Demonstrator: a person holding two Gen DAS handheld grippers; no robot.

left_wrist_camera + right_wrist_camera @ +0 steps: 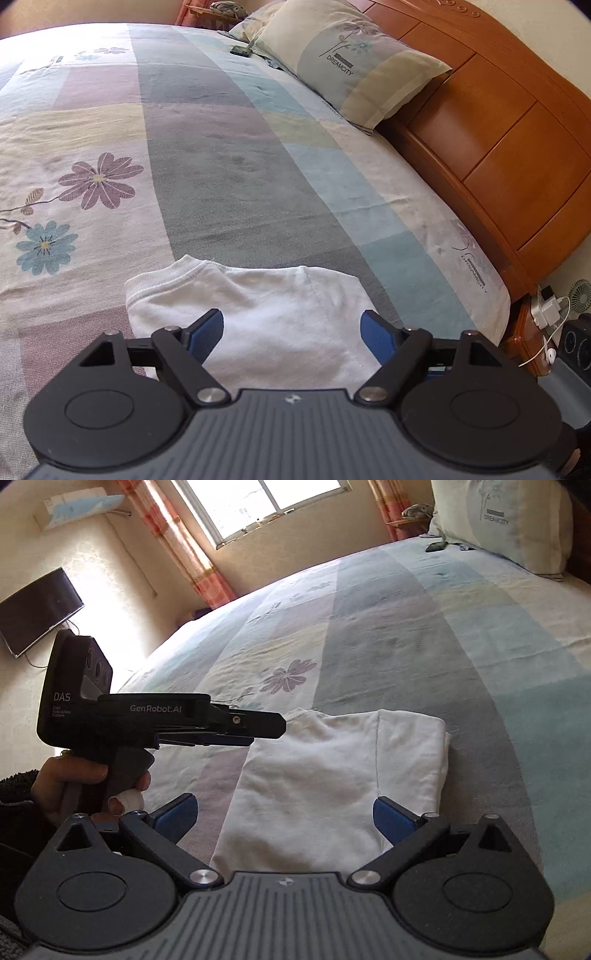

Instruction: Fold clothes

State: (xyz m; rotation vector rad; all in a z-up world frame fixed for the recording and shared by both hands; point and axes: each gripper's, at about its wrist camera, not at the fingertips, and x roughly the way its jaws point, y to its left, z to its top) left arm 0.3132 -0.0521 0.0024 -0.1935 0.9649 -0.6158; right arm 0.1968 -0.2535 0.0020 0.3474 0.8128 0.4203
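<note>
White shirt (258,317) folded, flat on bedspread (207,177), lying just ahead of and between both sets of fingers. Left gripper (291,334) spread wide, grasping nothing. Right gripper (286,814) likewise spread, empty, above shirt's near edge.

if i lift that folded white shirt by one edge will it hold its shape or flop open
The white shirt looks like thin, soft knit lying in loose layers on the bedspread, so it would probably sag and unfold if lifted by one edge. It seems light. Pushed, it would likelier bunch up than slide. Both grippers, left and right, are open.
</note>
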